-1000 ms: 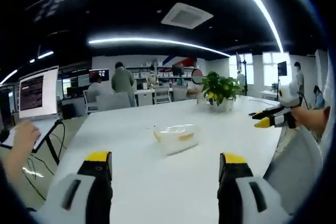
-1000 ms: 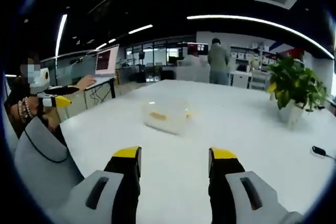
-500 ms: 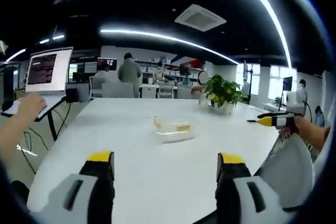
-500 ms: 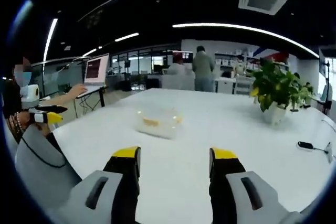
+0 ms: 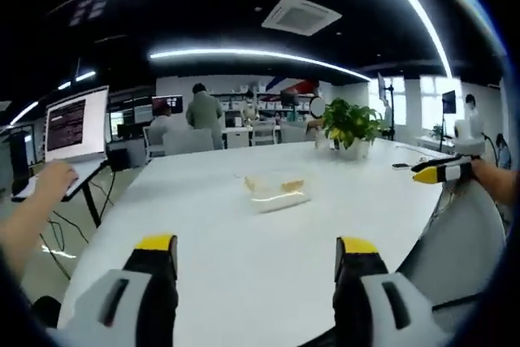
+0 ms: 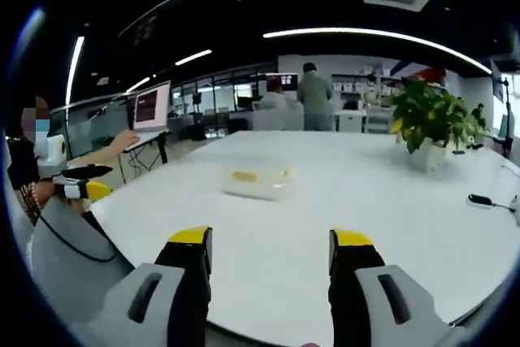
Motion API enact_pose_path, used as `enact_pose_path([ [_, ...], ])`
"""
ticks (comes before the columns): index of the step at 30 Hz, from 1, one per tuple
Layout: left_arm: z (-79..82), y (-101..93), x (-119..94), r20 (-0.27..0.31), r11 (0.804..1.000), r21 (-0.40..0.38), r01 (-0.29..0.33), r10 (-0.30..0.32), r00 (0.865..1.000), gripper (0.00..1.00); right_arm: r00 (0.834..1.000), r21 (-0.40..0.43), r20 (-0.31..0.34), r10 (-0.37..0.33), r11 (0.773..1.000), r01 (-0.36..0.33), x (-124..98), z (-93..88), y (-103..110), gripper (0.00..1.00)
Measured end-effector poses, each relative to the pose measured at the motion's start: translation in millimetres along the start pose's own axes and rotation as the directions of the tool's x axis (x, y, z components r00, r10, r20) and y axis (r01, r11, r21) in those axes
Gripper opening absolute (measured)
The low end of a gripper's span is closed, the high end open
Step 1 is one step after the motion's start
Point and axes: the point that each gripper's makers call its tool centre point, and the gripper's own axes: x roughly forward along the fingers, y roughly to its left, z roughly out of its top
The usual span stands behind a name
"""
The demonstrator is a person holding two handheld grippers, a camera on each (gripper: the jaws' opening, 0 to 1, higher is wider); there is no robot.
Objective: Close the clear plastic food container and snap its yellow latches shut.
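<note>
Large white table [image 5: 244, 225] [image 6: 390, 201] spanning both views, set in an open office. Beyond its far edge: desks, chairs and several standing people, too distant to detail.

Laptop [image 5: 77, 123] [image 6: 152, 106] on a raised stand off one side of the table, screen lit, with a person's hand [image 5: 53, 176] [image 6: 128, 140] resting at its keyboard.

Potted plant [image 5: 351, 126] [image 6: 429, 119] with green leaves in a white pot, standing upright on the far part of the table, well apart from the container.

Container [image 5: 275, 191] [image 6: 256, 180] sitting on the table near its middle, well ahead of both tools and touched by neither. Clear, shallow, rectangular body, with a bright glare streak along the near side in the left gripper view. Yellow parts visible at its upper edge on both ends. Lid position and latch state: cannot tell at this distance.

Small dark object [image 6: 481, 199] lying on the table near the right side of the right gripper view; kind not discernible.

Left gripper [image 5: 256, 253] [image 6: 81, 188]: jaws wide apart, yellow-tipped, nothing between them, poised above the near table edge. Seen side-on at the left of the right gripper view.

Right gripper [image 6: 272, 245] [image 5: 435, 172]: jaws likewise wide apart, yellow-tipped, holding nothing, above the near table edge. Seen at the right of the left gripper view, held in a hand.
</note>
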Motion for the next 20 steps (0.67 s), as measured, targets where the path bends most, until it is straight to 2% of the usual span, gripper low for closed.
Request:
enact_pose_path([
  [3,1.7,-3.0,-1,0.015,1.0,0.012,0.012,-0.013,1.0,0.7,0.999,0.009,0.022,-0.025,1.0,0.024,-1,2.3,-3,0.56],
  [5,5.3,-5.4,-1,0.041,0.999,-0.013,0.031,-0.03,0.999,0.71,0.999,-0.009,0.032,-0.038,0.999,0.038,0,3.8,-4,0.59],
  [7,5.6,-8.7,0,0.05,0.99,-0.125,0.062,-0.056,0.997,0.8,0.999,-0.03,0.034,-0.034,0.999,0.035,1,2.9,-3,0.61],
  [9,7.5,-3.2,1,0.069,0.979,-0.2,0.043,-0.03,0.997,0.93,0.998,-0.069,0.041,-0.039,0.997,0.042,0,4.4,-3,0.63],
  [10,8.6,-2.2,1,0.074,0.984,-0.175,0.045,-0.032,0.997,0.98,0.998,-0.078,0.051,-0.042,0.996,0.046,0,5.8,-3,0.64],
  [13,6.3,-5.1,3,0.057,0.992,-0.12,0.042,-0.035,0.998,0.99,0.998,-0.072,0.056,-0.035,0.997,0.039,1,6.5,-2,0.67],
  [17,6.1,-2.1,2,0.056,0.988,-0.15,0.035,-0.027,0.998,0.99,0.999,-0.086,0.036,-0.039,0.995,0.042,2,3.1,-3,0.68],
  [20,9.8,-1.0,2,0.079,0.992,-0.127,0.026,-0.016,0.997,0.99,0.998,-0.084,0.061,-0.031,0.996,0.036,2,7.0,-3,0.74],
])
